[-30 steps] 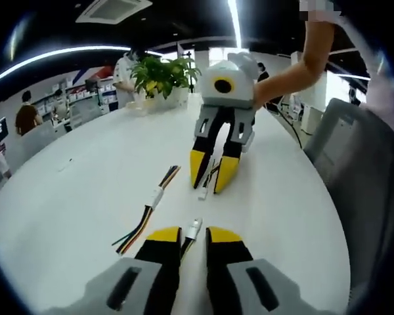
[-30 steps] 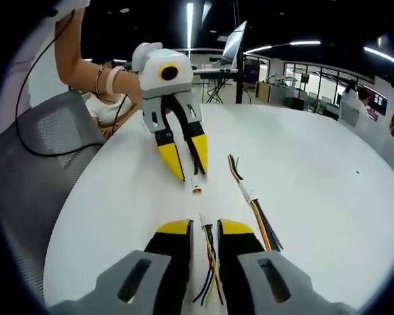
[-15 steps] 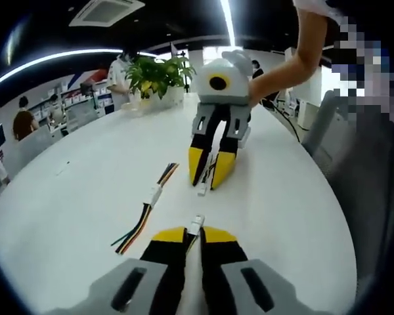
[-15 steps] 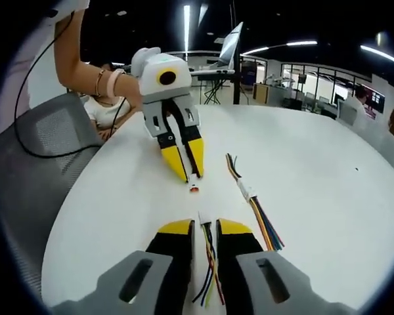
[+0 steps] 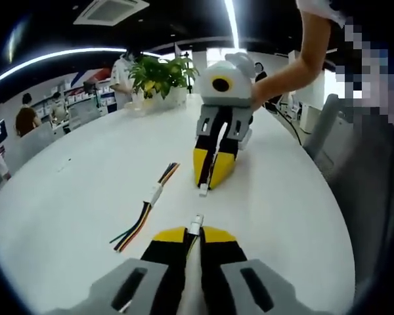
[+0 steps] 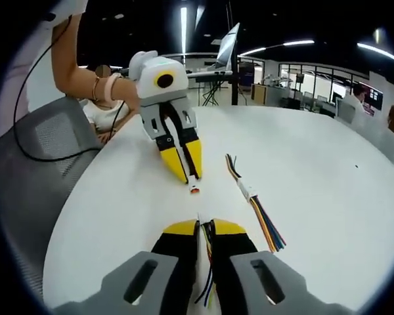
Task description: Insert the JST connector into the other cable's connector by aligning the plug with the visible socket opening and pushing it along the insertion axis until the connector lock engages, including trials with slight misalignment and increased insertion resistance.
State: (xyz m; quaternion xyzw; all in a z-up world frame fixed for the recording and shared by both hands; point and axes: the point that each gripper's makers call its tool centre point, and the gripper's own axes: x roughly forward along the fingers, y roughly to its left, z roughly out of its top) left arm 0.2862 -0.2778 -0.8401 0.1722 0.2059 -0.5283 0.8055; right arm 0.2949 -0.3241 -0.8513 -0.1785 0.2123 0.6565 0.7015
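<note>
- Left gripper (image 5: 194,231) has its jaws pressed in on a cable, the white plug (image 5: 195,225) poking out just past the yellow tips.
- Straight ahead of it, right gripper (image 5: 209,178) faces back, tips down at the table (image 5: 85,190), jaws pinched on its own cable with the socket (image 5: 203,190) hanging just below them.
- Plug and socket point at each other, near but apart.
- From the right gripper view: right gripper (image 6: 203,224) clamps thin coloured wires (image 6: 208,272) that run back between its jaws.
- Ahead there, left gripper (image 6: 187,169) dips toward the table, a small connector end (image 6: 194,189) just under its tips.
- A joined spare cable (image 5: 146,210) lies left of the left gripper; it lies right of the right gripper in the right gripper view (image 6: 253,199).
- A hand (image 6: 121,92) grips the left gripper's body.
</note>
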